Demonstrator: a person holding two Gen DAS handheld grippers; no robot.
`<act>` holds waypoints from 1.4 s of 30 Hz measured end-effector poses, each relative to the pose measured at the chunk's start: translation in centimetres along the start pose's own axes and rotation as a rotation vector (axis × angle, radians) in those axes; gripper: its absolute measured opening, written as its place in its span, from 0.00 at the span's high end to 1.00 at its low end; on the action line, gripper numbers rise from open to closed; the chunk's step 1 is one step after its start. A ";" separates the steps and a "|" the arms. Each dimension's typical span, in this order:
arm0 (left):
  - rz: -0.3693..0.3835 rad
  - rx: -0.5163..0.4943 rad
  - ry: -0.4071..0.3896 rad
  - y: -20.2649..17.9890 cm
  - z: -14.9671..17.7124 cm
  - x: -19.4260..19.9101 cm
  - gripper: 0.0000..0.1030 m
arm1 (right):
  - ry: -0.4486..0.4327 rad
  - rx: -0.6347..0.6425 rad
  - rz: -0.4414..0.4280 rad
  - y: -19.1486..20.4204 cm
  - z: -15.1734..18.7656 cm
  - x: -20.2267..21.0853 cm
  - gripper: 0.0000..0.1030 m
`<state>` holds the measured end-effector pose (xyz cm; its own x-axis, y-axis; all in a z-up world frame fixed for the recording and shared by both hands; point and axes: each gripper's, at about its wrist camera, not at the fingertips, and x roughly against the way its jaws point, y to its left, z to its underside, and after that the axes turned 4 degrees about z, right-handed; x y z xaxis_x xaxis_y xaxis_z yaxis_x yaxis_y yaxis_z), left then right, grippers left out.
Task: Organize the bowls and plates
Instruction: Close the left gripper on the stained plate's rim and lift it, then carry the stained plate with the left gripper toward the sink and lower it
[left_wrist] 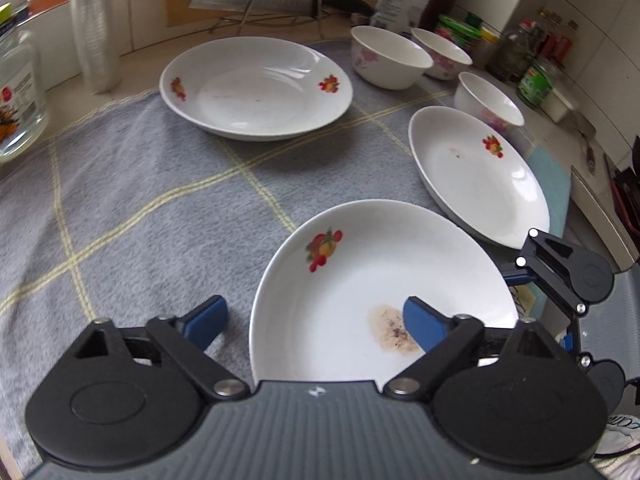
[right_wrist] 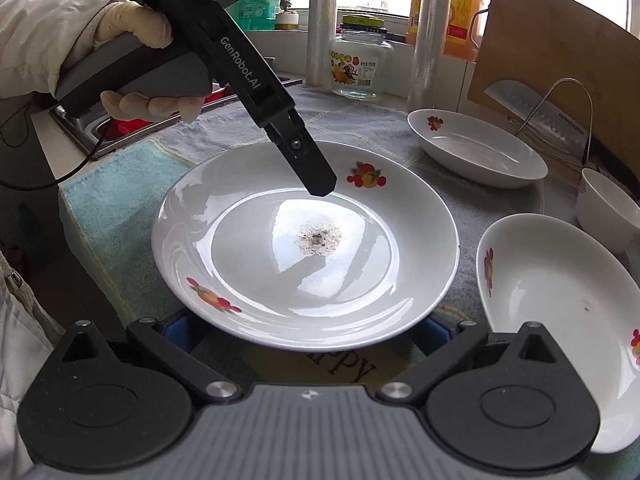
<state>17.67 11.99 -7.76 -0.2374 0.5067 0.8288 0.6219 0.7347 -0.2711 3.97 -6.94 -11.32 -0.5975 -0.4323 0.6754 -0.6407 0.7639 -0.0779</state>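
Cloth: we see a grey checked cloth (left_wrist: 132,184) covering the counter; all the crockery sits on it.
Far plate: a white fruit-print plate (left_wrist: 256,88) lies far left in the left wrist view, well apart from the others.
Right plate: a second plate (left_wrist: 476,176) lies at the right, just beside the near one.
Stained plate: our nearest plate (right_wrist: 304,248) has a brown speckled stain at its centre.
Bowls: we count three white floral bowls (left_wrist: 390,58) at the far right, behind the right plate.
Left gripper: the left gripper (left_wrist: 316,320) straddles the stained plate's rim, one blue pad inside near the stain, one outside over cloth; the pads stand apart, not pressing.
Right gripper: the right gripper (right_wrist: 298,334) has its fingers under the plate's near edge; we cannot tell its grip.
Hand: a gloved hand (right_wrist: 136,32) holds the left tool.
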 end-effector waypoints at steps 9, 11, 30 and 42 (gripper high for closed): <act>0.068 -0.044 0.037 0.1 -0.8 -1.0 0.12 | 0.004 -0.008 -0.009 -0.2 -0.2 -0.1 0.00; 0.088 -0.033 0.036 0.1 -0.8 -1.0 0.13 | 0.004 -0.007 -0.010 -0.2 -0.2 -0.1 0.00; 0.108 -0.028 0.004 0.0 0.0 0.4 0.18 | 0.047 -0.031 -0.035 -0.2 -1.2 -0.3 0.00; 0.061 0.025 -0.076 2.4 0.9 3.9 0.18 | 0.036 0.057 -0.083 0.6 -4.7 -1.5 0.00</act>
<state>17.56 16.10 -5.60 -0.2557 0.5831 0.7711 0.6188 0.7115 -0.3329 6.73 -3.64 -8.93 -0.5240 -0.4749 0.7070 -0.7146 0.6968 -0.0616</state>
